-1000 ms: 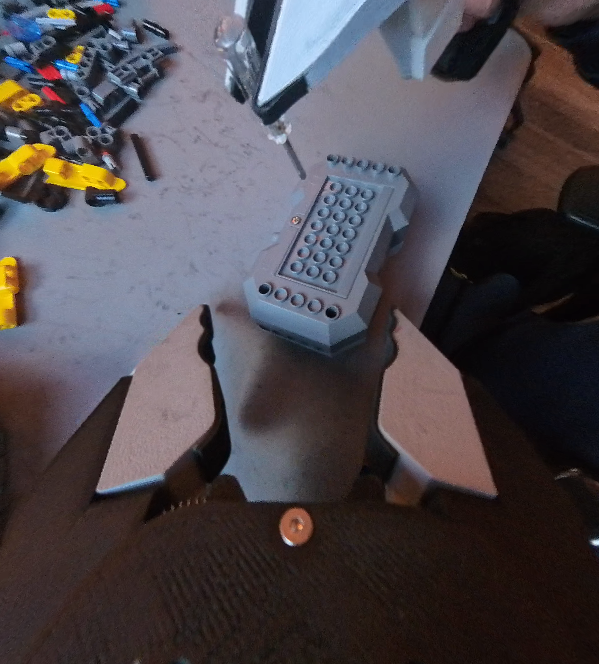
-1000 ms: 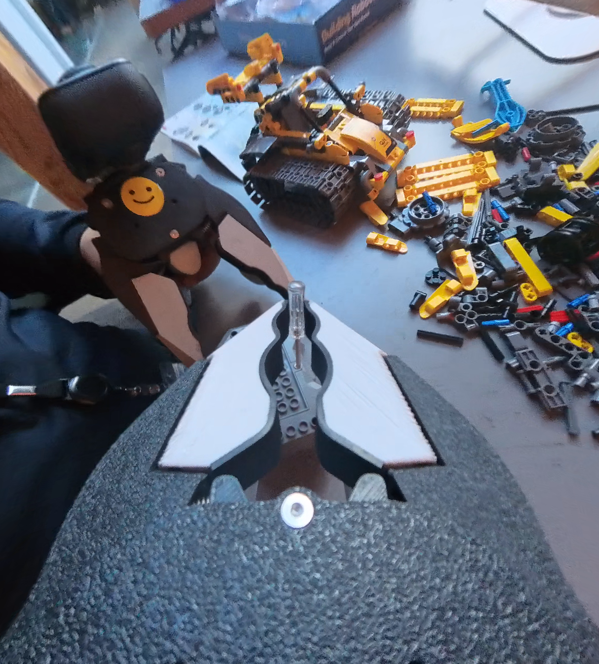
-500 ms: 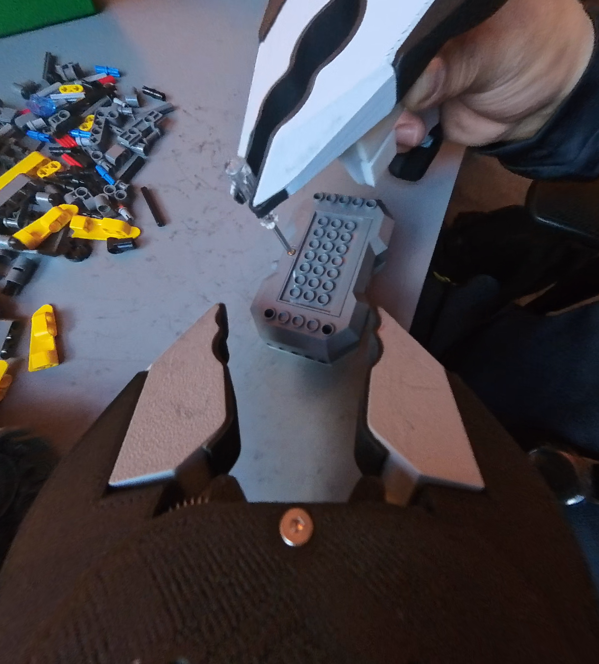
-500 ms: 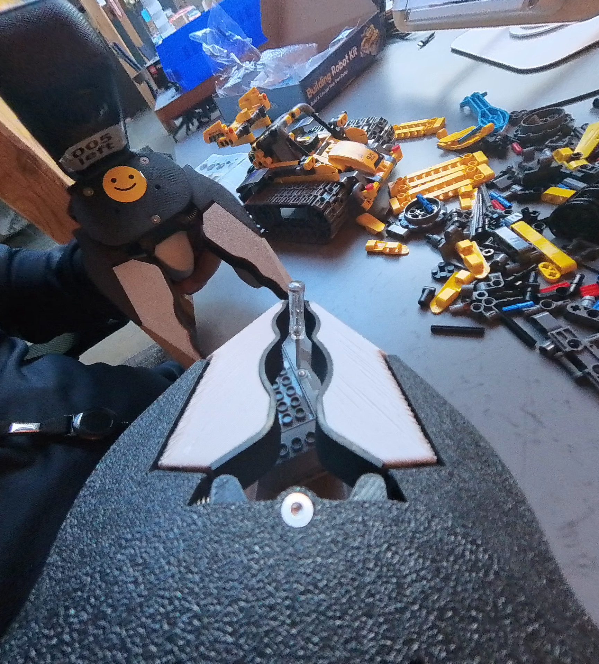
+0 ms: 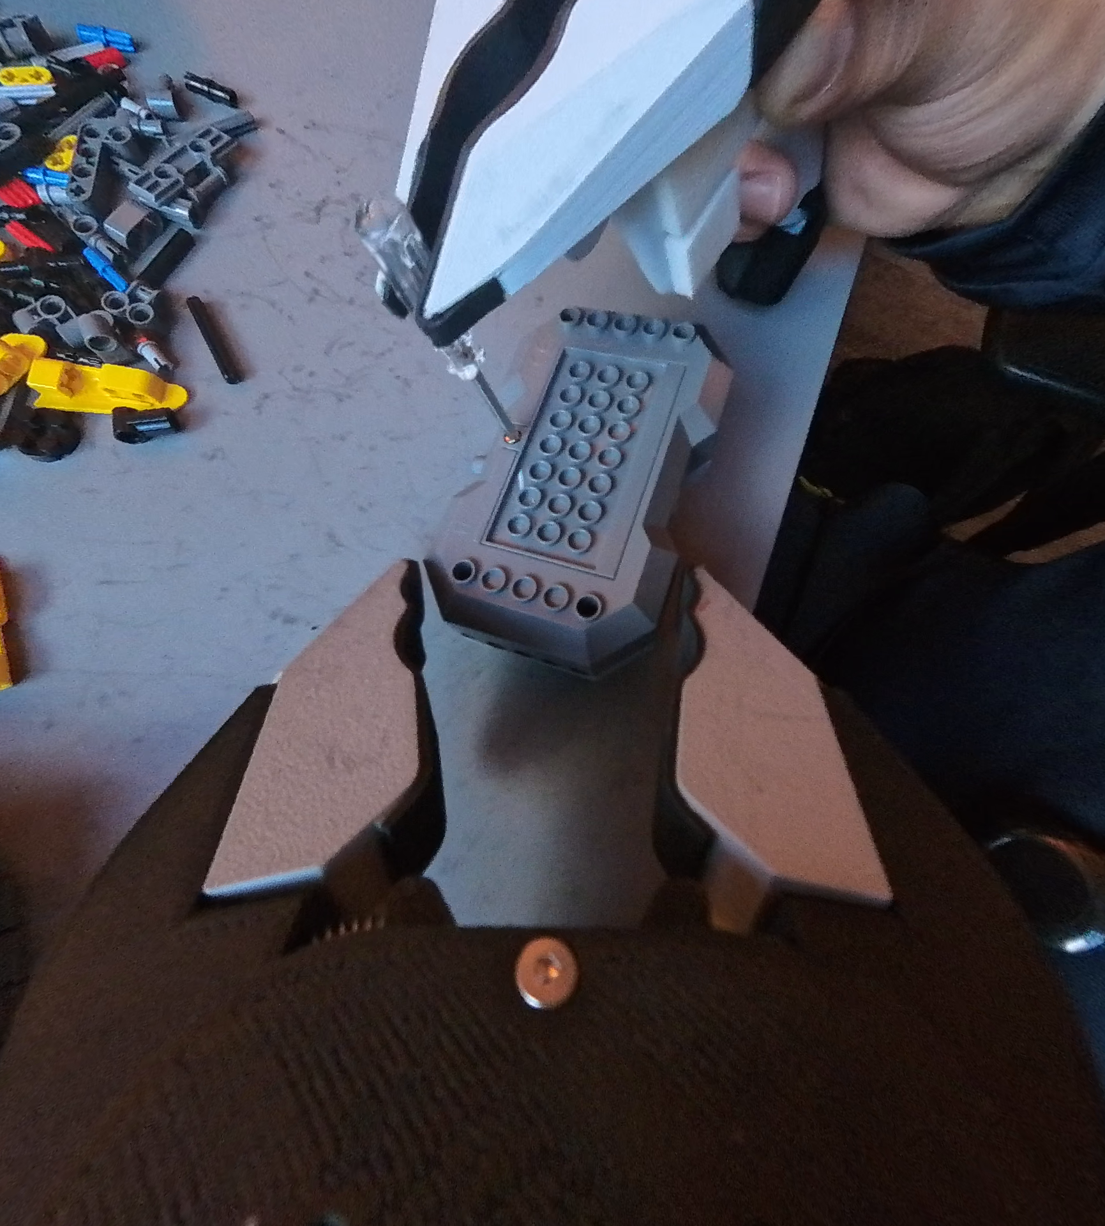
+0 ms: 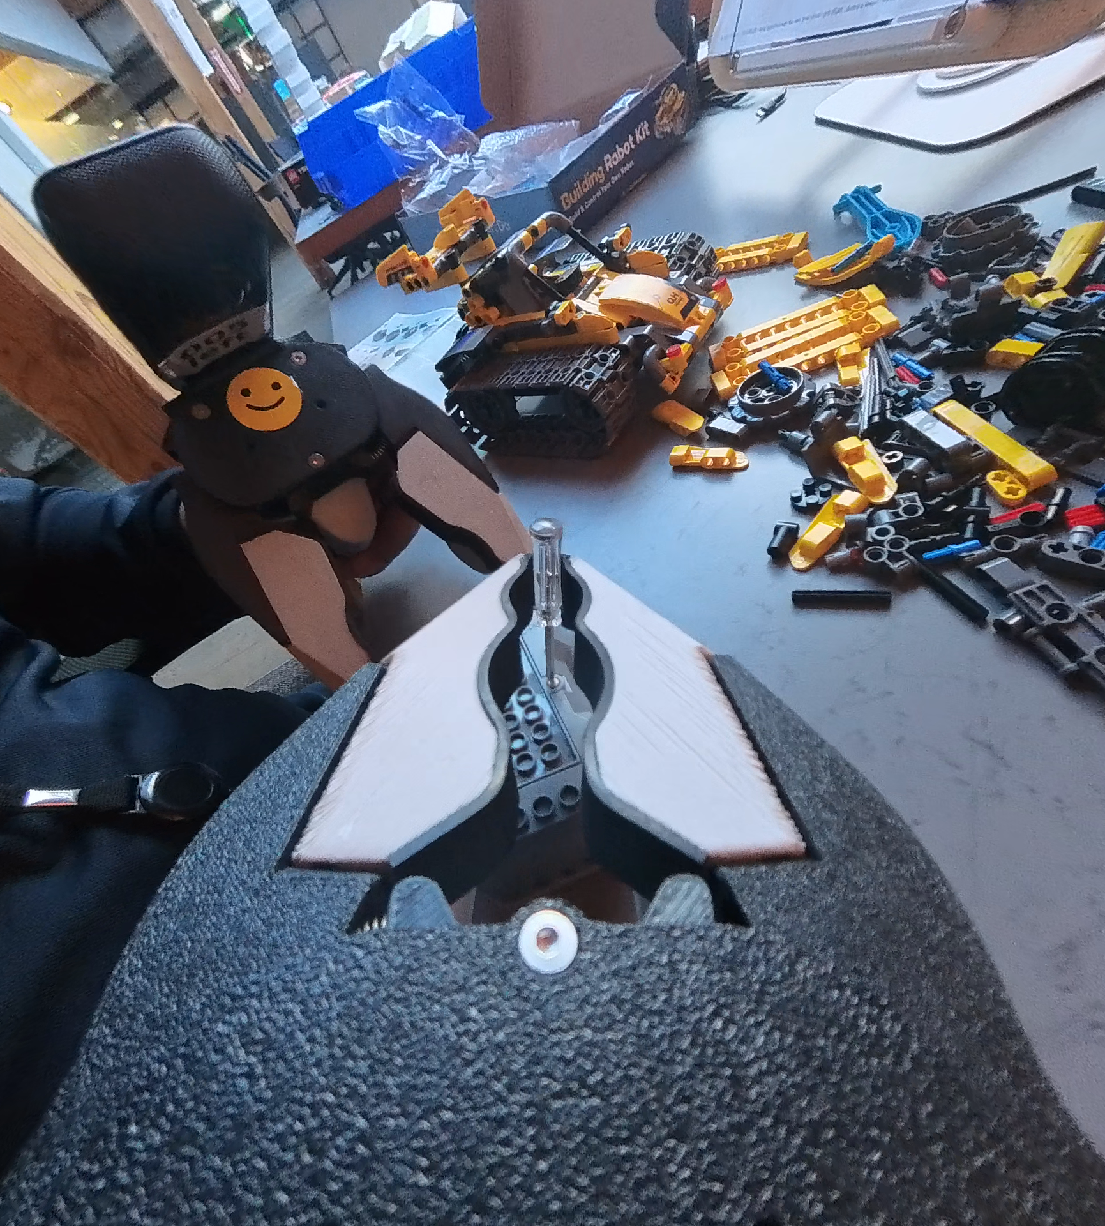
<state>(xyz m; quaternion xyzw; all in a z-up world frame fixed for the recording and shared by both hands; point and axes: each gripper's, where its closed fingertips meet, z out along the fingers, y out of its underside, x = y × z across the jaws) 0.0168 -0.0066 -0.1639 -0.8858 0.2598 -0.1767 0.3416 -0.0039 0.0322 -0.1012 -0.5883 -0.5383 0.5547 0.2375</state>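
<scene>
**Screwdriver tip seated at the grey block's screw**

Right gripper (image 6: 546, 613): clamped on a small screwdriver with clear plastic handle and thin steel shaft (image 5: 433, 298). Tool tilted; its tip meets a small coppery screw (image 5: 511, 437) at the near-left edge of the grey studded brick housing (image 5: 576, 491), which lies flat on the grey tabletop (image 5: 218, 531) close to its right edge.

Left gripper (image 5: 546, 597): jaws spread wide, holding nothing, fingertips either side of the housing's near end. Contact with the sides cannot be told.

Progress, as a judgement: tip engaged, screw head level with the surface; whether it is tight or loose cannot be read. Housing not yet gripped.

Left wrist view alone shows the tip on the screw and a bare hand (image 5: 934, 106) on the right gripper. Right wrist view alone shows the yellow-and-black tracked brick vehicle (image 6: 576, 345), the dark kit box (image 6: 616, 166) and the wider scatter of loose yellow, black and blue pieces (image 6: 967, 464).
</scene>
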